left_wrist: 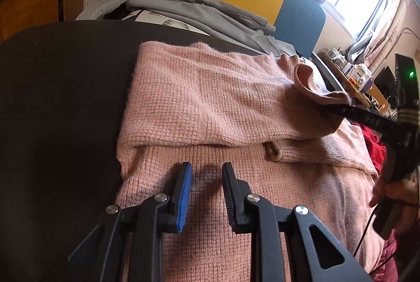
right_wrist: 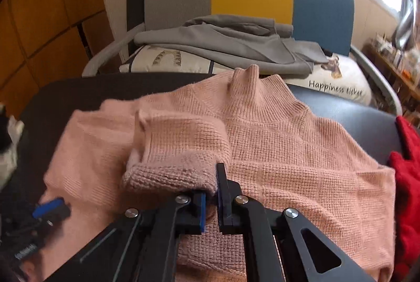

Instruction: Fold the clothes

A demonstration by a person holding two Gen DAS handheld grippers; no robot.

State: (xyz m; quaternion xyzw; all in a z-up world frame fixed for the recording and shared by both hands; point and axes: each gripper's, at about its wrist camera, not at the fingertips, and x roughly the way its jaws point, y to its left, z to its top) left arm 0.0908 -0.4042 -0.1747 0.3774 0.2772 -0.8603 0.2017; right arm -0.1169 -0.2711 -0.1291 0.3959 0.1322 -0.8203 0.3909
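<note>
Gripping: right gripper [right_wrist: 211, 192] clamps the pink sweater's [right_wrist: 288, 150] sleeve cuff [right_wrist: 168, 177].
Hovering: left gripper [left_wrist: 206, 192] parted, empty.

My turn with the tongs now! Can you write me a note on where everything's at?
Left tongs: open, empty, over the pink sweater's body.
Right tongs: shut on the sleeve cuff, lifted across the chest.
The sweater lies on the dark table; one sleeve is folded across already.
Left to do: lay this sleeve down, then fold the body.
Gray clothes wait on the chair; a red garment lies beside the sweater.
</note>
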